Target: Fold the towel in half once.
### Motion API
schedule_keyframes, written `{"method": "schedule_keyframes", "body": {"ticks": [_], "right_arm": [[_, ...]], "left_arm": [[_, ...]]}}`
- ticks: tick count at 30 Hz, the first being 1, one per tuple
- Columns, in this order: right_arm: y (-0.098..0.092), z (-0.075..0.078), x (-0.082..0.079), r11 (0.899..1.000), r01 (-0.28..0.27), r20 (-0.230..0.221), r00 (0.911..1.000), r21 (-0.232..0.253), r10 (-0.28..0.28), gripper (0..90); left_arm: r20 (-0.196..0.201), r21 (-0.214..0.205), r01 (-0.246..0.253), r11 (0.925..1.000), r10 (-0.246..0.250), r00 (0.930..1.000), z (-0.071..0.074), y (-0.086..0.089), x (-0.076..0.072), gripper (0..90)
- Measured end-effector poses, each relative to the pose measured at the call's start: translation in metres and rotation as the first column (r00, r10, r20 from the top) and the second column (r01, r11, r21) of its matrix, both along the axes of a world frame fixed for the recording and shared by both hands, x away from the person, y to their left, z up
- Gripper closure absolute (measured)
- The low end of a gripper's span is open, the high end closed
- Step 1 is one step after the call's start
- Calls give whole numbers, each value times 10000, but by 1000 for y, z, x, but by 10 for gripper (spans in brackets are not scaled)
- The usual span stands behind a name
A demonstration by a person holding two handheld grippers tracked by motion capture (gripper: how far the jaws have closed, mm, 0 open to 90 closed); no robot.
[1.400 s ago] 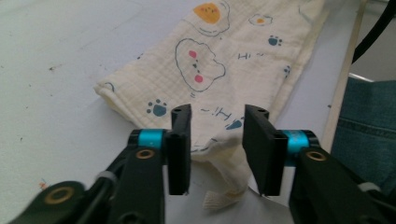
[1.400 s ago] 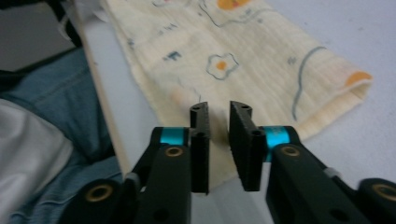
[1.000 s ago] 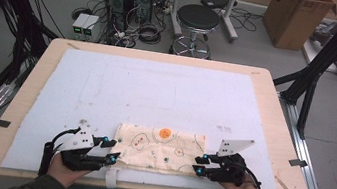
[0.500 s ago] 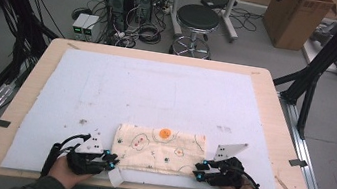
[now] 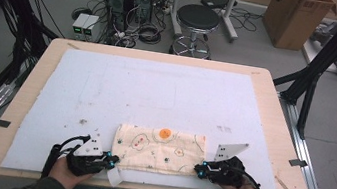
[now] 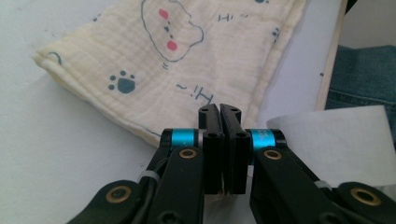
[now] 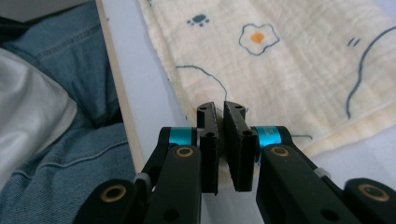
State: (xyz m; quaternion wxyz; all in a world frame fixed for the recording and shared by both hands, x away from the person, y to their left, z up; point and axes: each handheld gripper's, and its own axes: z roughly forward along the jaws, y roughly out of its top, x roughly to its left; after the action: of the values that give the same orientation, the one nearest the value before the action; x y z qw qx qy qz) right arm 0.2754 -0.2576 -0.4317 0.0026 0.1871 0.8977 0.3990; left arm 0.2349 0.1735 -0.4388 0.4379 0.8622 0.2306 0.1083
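A pale yellow cloth (image 5: 161, 149) printed with bears, paws and fried eggs lies folded flat near the table's front edge. My left gripper (image 5: 114, 158) is at the cloth's near left corner. In the left gripper view my left gripper (image 6: 223, 111) has its jaws pressed together where the hem of the cloth (image 6: 163, 60) meets them. At the near right corner is my right gripper (image 5: 197, 168). In the right gripper view my right gripper (image 7: 220, 108) is shut on the edge of the cloth (image 7: 289, 70), and fabric shows in the narrow gap.
A white mat (image 5: 156, 93) covers most of the wooden table (image 5: 276, 105). A white paper slip (image 5: 114, 176) hangs over the front edge beside my left gripper. The person's jeans (image 7: 70, 154) are just below that edge. Beyond the table stand a stool (image 5: 197, 18) and computer cases.
Both hands have drawn slightly toward the front edge, the left one a little rightward onto the cloth's corner. The cloth lies where it was.
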Motion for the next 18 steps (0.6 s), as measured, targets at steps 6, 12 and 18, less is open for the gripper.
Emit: {"method": "schedule_keyframes", "body": {"ticks": [6,12,18], "right_arm": [[-4,8,-3,9994,26,24,10000,358,-27,838],[-3,3,-5,9997,-216,-163,9996,145,218,823],[-2,9,-3,9978,-215,-162,9996,627,225,697]], "left_arm": [[88,-389,-142,9991,146,9999,5,7,-3,875],[-33,-175,155,9997,-156,9999,3,4,-7,870],[-118,-574,213,9981,-220,9997,7,7,-5,702]]}}
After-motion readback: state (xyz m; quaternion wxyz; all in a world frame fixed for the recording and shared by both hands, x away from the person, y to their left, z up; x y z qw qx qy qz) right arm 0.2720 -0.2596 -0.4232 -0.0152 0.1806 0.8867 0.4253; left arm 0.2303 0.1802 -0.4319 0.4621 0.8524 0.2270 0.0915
